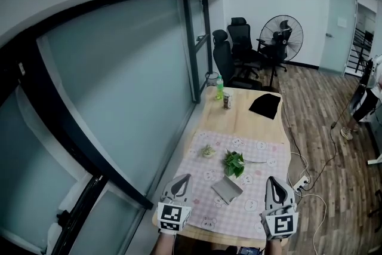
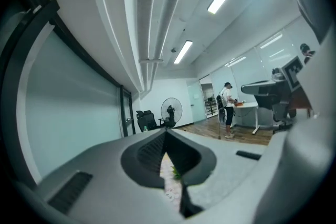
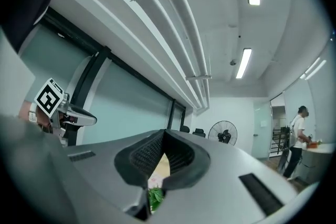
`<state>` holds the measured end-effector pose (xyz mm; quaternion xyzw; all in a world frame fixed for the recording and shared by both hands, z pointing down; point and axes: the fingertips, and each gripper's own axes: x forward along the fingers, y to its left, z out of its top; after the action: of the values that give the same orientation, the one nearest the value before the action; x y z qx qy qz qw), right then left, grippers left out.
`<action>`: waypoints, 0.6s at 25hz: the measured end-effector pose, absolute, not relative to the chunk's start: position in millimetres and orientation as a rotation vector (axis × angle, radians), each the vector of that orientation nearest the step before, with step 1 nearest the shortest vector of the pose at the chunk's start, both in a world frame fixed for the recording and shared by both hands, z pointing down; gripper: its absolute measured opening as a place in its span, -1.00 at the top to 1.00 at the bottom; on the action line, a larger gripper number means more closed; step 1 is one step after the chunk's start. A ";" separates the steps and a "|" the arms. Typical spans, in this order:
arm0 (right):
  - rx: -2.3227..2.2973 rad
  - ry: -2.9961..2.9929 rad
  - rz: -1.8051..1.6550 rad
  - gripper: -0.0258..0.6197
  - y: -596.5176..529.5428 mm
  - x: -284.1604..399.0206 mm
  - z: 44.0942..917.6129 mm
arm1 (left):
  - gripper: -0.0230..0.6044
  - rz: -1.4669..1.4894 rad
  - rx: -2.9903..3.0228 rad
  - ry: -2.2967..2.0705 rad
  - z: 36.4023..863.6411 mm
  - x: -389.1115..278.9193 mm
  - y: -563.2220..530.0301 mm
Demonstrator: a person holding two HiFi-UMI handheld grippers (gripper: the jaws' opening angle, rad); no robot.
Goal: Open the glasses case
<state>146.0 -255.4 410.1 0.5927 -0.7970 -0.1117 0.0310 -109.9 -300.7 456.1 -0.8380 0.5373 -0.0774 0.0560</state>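
Observation:
The grey glasses case lies shut on the pink patterned cloth near the table's front edge. Both grippers hover at the near end of the table, pointing level down the room and apart from the case. My left gripper is to the case's left, my right gripper to its right. In the left gripper view the left gripper has its jaws together with nothing between them. The right gripper is likewise shut and holds nothing. Only a sliver of cloth and green leaves shows below each pair of jaws.
A leafy green sprig and a small plant lie beyond the case. Farther off stand a green bottle, a can and a black bag. Glass wall on the left; office chairs, a fan, a person.

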 end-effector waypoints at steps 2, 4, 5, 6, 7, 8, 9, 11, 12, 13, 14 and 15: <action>1.812 -2.472 -0.330 0.87 -256.5 144.8 407.5 | 0.94 -0.226 -2.540 1.627 451.8 -110.4 -302.2; 1.817 -2.484 -0.323 0.87 -257.1 144.4 406.1 | 0.95 -0.213 -2.546 1.621 447.6 -109.5 -301.3; 1.811 -2.485 -0.321 0.87 -256.8 143.3 406.8 | 0.95 -0.216 -2.546 1.617 446.9 -108.7 -300.6; 1.796 -2.487 -0.324 0.87 -256.6 141.4 407.5 | 0.95 -0.221 -2.543 1.613 446.8 -108.1 -300.4; 1.778 -2.491 -0.333 0.87 -256.6 138.5 407.5 | 0.95 -0.227 -2.536 1.609 446.5 -108.0 -300.8; 1.761 -2.496 -0.344 0.87 -256.8 135.3 406.8 | 0.95 -0.233 -2.528 1.607 445.8 -108.3 -301.4; 1.749 -2.502 -0.353 0.87 -256.8 132.8 405.5 | 0.95 -0.235 -2.521 1.605 444.7 -108.3 -302.0; 1.740 -2.507 -0.362 0.87 -256.3 131.4 403.3 | 0.95 -0.225 -2.521 1.603 442.2 -107.3 -302.4; 1.740 -2.505 -0.364 0.87 -256.1 131.6 403.1 | 0.95 -0.222 -2.522 1.601 441.7 -106.7 -302.5; 1.742 -2.502 -0.362 0.87 -256.1 131.8 403.6 | 0.95 -0.222 -2.521 1.600 441.9 -106.6 -302.8; 1.744 -2.501 -0.357 0.87 -256.3 131.8 404.3 | 0.95 -0.223 -2.519 1.599 442.4 -106.9 -303.4; 1.746 -2.500 -0.352 0.87 -256.8 131.8 404.9 | 0.95 -0.224 -2.517 1.598 442.6 -107.0 -304.3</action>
<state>131.8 -256.8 404.9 0.5683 -0.8140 -0.1145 0.0361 -107.0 -304.3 442.6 -0.8395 0.5329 -0.0746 0.0761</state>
